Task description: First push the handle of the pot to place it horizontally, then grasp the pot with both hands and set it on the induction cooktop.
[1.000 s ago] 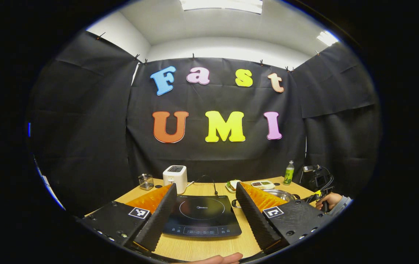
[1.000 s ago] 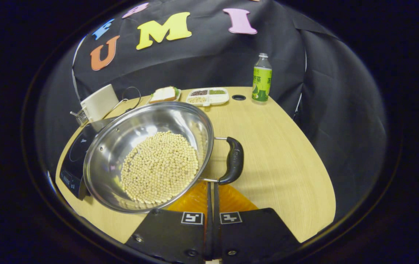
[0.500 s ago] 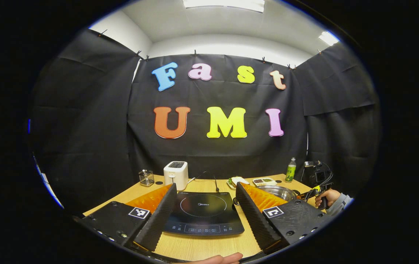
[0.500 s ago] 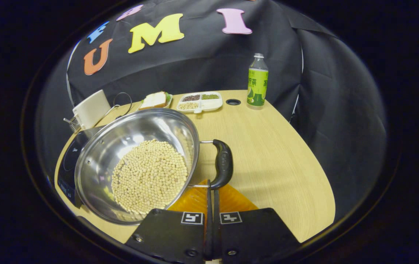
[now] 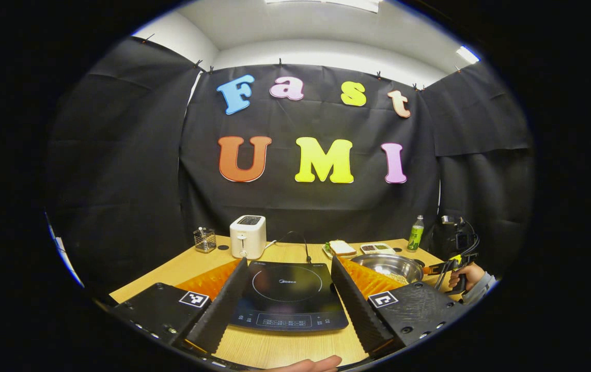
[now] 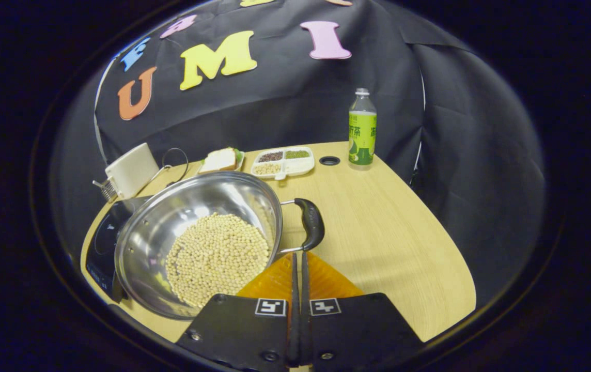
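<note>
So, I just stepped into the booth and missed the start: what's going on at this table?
A person holds a two-finger gripper in each hand. The right gripper, fingers shut together, sits just below the black handle of a steel pot of soybeans, apparently pushing it. The pot rests on the table beside the induction cooktop, not on it. The left gripper is open and empty, facing the cooktop.

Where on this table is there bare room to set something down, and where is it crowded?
Bare wood lies right of the pot, between its handle, the bottle and the table edge. The cooktop top is bare too. Crowded: the back row of toaster, sandwich and tray.
</note>
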